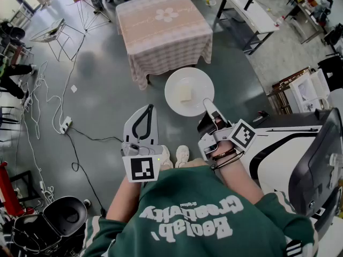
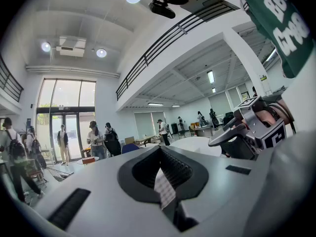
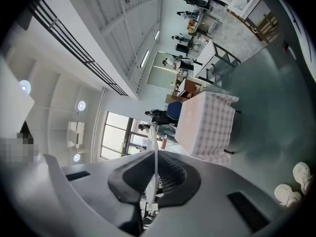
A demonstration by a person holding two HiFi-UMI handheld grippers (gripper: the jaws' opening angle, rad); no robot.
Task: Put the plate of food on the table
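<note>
A white plate (image 1: 188, 91) with a pale piece of food (image 1: 185, 93) is held in the air over the grey floor, short of the table (image 1: 163, 31), which has a checked cloth. My right gripper (image 1: 206, 106) is shut on the plate's near right rim. In the right gripper view the plate (image 3: 156, 147) shows edge-on as a thin white line between the jaws of the right gripper (image 3: 154, 157), with the table (image 3: 207, 122) beyond. My left gripper (image 1: 149, 107) is shut and empty, left of the plate. The left gripper view shows the left gripper (image 2: 162, 151) and the plate (image 2: 197, 144).
Cables and a power strip (image 1: 65, 125) lie on the floor at the left. Wire racks (image 1: 51, 33) stand at the far left. A white desk (image 1: 252, 9) is at the back right. A large white and black machine (image 1: 300, 143) stands close at the right. The person's shoes (image 1: 174, 155) are below.
</note>
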